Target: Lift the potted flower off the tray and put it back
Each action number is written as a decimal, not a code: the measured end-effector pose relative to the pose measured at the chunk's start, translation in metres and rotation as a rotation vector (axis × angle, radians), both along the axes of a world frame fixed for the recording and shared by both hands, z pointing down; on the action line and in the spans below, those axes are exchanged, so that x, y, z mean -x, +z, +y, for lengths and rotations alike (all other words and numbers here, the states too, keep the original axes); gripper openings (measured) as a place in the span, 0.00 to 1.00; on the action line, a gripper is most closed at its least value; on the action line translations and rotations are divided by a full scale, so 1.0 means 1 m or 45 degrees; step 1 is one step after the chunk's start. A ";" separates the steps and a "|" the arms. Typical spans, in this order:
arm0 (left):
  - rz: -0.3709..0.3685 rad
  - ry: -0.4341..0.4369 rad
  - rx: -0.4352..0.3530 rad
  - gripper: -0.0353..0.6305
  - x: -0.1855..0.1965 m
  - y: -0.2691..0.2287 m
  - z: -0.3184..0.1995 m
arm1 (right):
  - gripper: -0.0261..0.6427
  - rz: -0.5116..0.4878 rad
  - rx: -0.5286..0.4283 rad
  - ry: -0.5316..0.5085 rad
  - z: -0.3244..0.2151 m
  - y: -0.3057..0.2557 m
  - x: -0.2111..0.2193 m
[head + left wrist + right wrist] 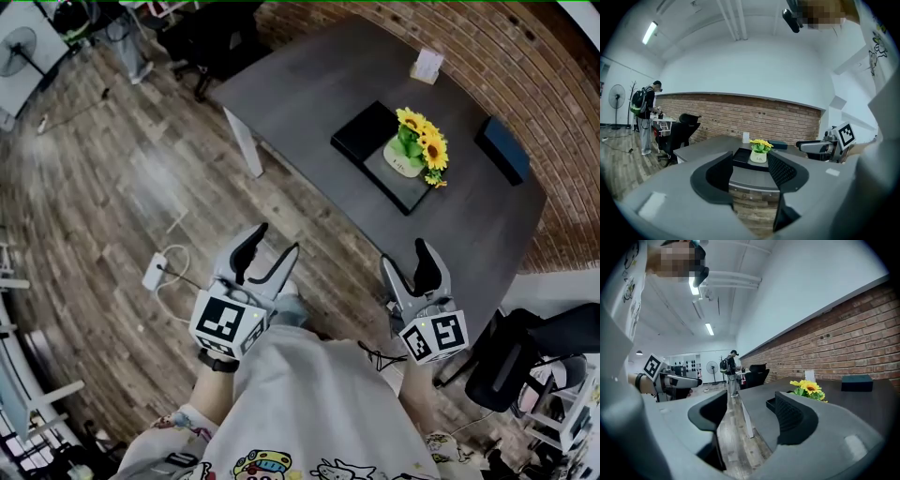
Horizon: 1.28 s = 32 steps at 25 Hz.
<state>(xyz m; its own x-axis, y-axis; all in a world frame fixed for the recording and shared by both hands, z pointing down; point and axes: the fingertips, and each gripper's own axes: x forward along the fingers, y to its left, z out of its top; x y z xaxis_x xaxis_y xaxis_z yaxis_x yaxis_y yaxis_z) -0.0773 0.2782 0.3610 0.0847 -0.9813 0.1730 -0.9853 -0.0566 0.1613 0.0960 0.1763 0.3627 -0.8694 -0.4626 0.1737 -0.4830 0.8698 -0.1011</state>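
Left claw [272, 246] and right claw [405, 258], low in the frame and short of the tabletop [291, 89], both stand spread with nothing between their jaws. Upper right, the potted flower [412, 150] sits on the dark tray [394, 185].

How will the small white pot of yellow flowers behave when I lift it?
Likely top-heavy: the yellow flowers spread wider than the small white pot, so it may tip. The pot's smooth rounded wall could slip.
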 end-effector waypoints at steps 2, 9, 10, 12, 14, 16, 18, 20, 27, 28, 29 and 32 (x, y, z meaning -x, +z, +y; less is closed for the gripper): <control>-0.002 0.008 0.009 0.41 0.015 0.002 -0.005 | 0.51 0.004 0.006 0.016 -0.006 0.004 0.013; 0.017 0.042 0.037 0.44 0.050 0.009 -0.014 | 0.55 0.029 0.030 0.042 -0.016 0.008 0.048; 0.024 0.046 0.043 0.44 0.052 0.012 -0.015 | 0.56 0.036 0.039 0.046 -0.017 0.009 0.049; 0.036 0.057 0.057 0.45 0.055 0.016 -0.019 | 0.56 0.047 0.060 0.063 -0.020 0.013 0.049; 0.044 0.071 0.073 0.45 0.057 0.018 -0.025 | 0.57 0.059 0.079 0.079 -0.025 0.017 0.049; 0.052 0.083 0.085 0.45 0.059 0.022 -0.031 | 0.59 0.070 0.093 0.087 -0.030 0.021 0.050; 0.055 0.090 0.088 0.46 0.062 0.026 -0.040 | 0.61 0.065 0.106 0.098 -0.040 0.024 0.052; 0.053 0.098 0.094 0.47 0.065 0.027 -0.052 | 0.62 0.055 0.114 0.117 -0.051 0.026 0.052; 0.017 0.192 0.072 0.49 0.072 0.014 -0.123 | 0.64 0.005 0.098 0.225 -0.113 0.018 0.048; 0.014 0.209 0.067 0.49 0.072 0.011 -0.135 | 0.64 0.004 0.094 0.239 -0.122 0.017 0.048; 0.010 0.229 0.059 0.50 0.073 0.008 -0.148 | 0.64 0.003 0.089 0.255 -0.132 0.015 0.047; -0.008 0.302 0.031 0.50 0.070 -0.001 -0.189 | 0.64 0.000 0.072 0.309 -0.162 0.009 0.043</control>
